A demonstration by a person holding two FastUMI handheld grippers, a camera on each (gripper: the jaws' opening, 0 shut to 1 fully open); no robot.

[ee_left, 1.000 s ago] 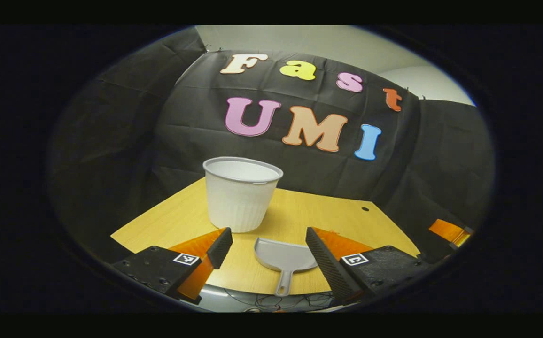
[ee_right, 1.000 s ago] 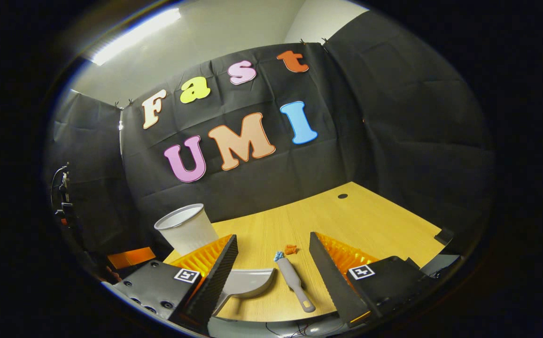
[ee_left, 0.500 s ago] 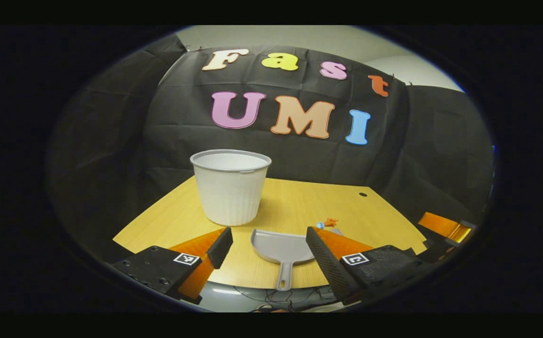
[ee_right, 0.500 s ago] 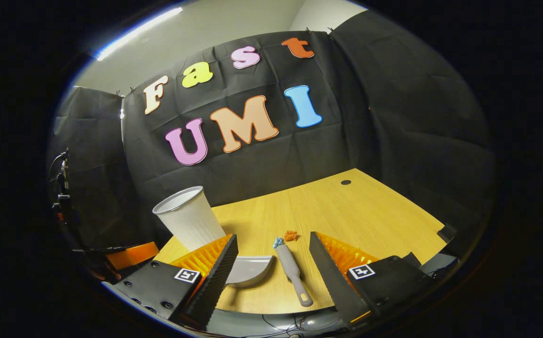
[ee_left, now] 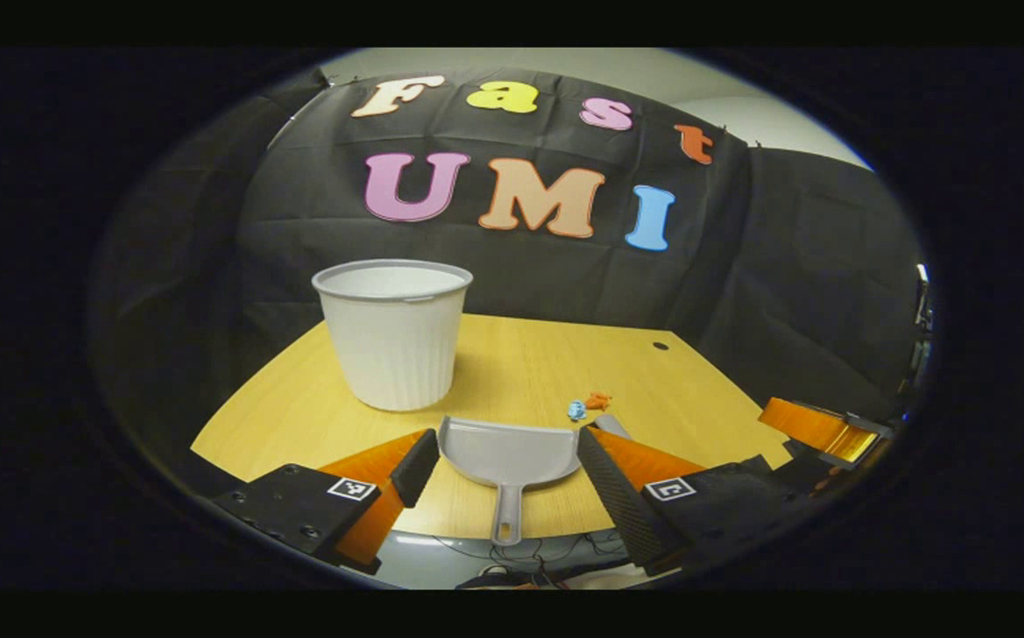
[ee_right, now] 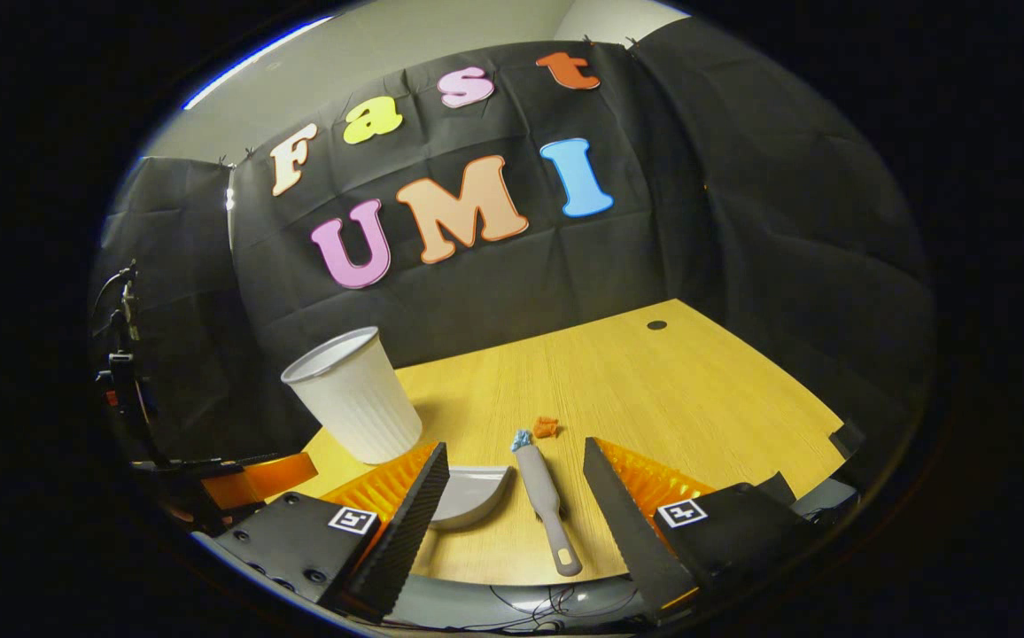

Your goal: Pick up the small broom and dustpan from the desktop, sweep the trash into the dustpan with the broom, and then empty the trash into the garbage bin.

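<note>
My left camera looks from just off the near edge of the pale wooden desktop (ee_left: pixel 317 416), level and facing the black cloth wall, close over the grey plastic dustpan (ee_left: pixel 508 454). My right camera sits to its right, tilted, nearest the grey broom (ee_right: pixel 545 501). Both share the white ribbed bin (ee_left: pixel 393 332) and the small orange and blue scraps (ee_right: pixel 539 431).

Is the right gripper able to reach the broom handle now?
Probably yes: the right gripper is open, the broom lies between its fingers' lines on the desk, and nothing covers the handle.
</note>
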